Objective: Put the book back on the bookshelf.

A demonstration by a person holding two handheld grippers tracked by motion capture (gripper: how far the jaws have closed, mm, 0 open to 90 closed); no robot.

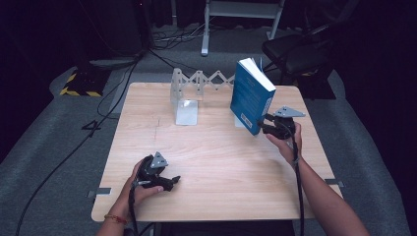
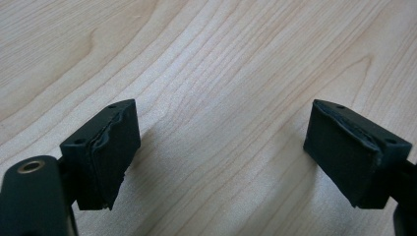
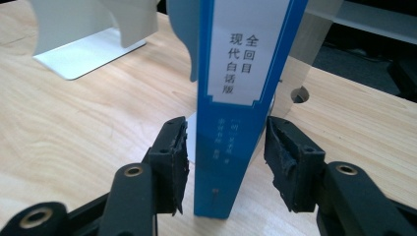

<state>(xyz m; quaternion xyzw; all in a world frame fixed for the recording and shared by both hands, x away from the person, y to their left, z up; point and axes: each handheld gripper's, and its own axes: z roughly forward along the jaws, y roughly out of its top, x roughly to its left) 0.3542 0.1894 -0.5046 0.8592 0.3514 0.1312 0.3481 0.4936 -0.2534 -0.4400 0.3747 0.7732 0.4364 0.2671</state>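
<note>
A blue book [image 1: 251, 96] stands upright on the wooden table [image 1: 211, 162] at the back right, beside the right plate of a white expanding bookend [image 1: 186, 98]. In the right gripper view its spine [image 3: 236, 98] with a white label faces me. My right gripper [image 1: 263, 124] [image 3: 227, 147] is open. Its jaws stand on either side of the spine's lower part, and a narrow gap shows at each pad [image 3: 177, 152]. My left gripper [image 1: 173, 181] [image 2: 221, 152] rests open near the front left of the table, with bare wood between its jaws.
The bookend's left plate [image 3: 93, 29] stands at the table's back middle, joined by a zigzag lattice [image 1: 209, 77]. Behind the table are a dark chair [image 1: 295, 51], a white frame [image 1: 236, 14] and cables on the grey floor [image 1: 123, 73].
</note>
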